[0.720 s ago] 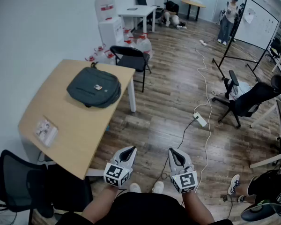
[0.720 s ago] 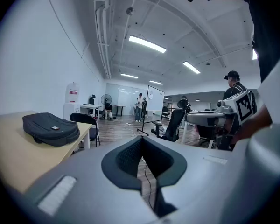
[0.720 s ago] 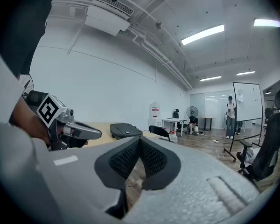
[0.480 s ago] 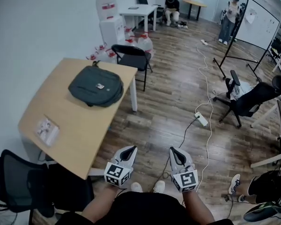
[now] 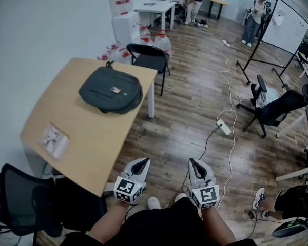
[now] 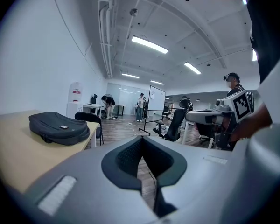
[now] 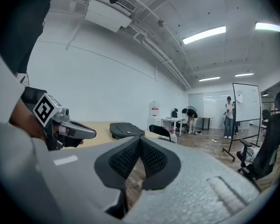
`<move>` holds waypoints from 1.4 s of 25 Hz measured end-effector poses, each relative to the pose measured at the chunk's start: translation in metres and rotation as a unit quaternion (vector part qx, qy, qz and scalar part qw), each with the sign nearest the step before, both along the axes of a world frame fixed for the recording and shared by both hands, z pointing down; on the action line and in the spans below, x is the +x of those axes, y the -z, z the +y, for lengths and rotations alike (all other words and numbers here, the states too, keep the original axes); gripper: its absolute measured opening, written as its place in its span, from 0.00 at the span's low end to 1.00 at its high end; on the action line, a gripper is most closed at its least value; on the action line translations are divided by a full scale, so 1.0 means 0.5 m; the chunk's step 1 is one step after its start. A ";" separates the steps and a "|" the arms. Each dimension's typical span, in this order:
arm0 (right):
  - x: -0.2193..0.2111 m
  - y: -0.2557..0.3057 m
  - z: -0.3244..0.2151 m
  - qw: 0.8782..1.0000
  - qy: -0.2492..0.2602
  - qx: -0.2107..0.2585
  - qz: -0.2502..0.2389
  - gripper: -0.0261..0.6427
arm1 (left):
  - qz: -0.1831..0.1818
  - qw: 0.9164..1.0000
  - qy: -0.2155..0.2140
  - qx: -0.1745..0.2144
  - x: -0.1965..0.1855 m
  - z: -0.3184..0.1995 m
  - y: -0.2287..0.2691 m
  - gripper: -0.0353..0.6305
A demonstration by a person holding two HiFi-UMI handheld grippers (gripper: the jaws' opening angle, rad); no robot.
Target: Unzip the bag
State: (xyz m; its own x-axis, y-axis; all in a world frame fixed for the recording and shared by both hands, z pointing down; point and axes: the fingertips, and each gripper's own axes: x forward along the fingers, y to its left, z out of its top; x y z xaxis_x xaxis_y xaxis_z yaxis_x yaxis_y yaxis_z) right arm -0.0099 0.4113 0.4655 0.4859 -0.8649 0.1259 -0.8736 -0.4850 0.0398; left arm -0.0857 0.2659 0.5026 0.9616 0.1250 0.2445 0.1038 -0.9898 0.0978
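You're holding both grippers low in front of you, side by side, neither touching anything. The left gripper point(image 5: 142, 161) is sitting closed, jaw tips meeting with nothing between them. The right gripper point(image 5: 193, 162) is matching it, shut and empty.

The bag point(image 5: 111, 89) is lying flat on the counter point(image 5: 84, 137), ahead of the left gripper and off to its left, well apart from both.

It's looking like soft, slumped fabric, probably light, so I'm expecting it to buckle and slide on that smooth top once the zip gets tugged. I'm thinking one gripper should be pinning the cloth beside the zip's closed end while the other is pinching the slider tab. That tab is too small to pick out from here, so you'll be hunting along the rim seam.
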 end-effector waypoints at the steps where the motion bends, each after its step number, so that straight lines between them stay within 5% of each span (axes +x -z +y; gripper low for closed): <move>1: -0.001 -0.002 -0.006 1.000 0.001 0.000 -0.002 0.04 | -0.002 1.000 0.002 0.000 -0.002 -0.009 -0.004 0.08; 12: 0.062 -0.023 -0.092 0.999 0.033 -0.013 -0.008 0.04 | -0.010 0.999 0.036 -0.003 0.040 -0.087 -0.025 0.08; 24: 0.264 -0.033 -0.273 0.993 0.118 0.000 -0.010 0.04 | -0.032 0.992 0.125 0.013 0.179 -0.232 -0.034 0.08; 29: 0.345 -0.027 -0.311 0.988 0.149 -0.020 -0.028 0.04 | -0.049 0.987 0.145 0.050 0.250 -0.245 -0.036 0.08; 35: 0.411 -0.037 -0.353 0.980 0.200 0.005 -0.016 0.04 | -0.049 0.982 0.178 0.042 0.310 -0.252 -0.025 0.08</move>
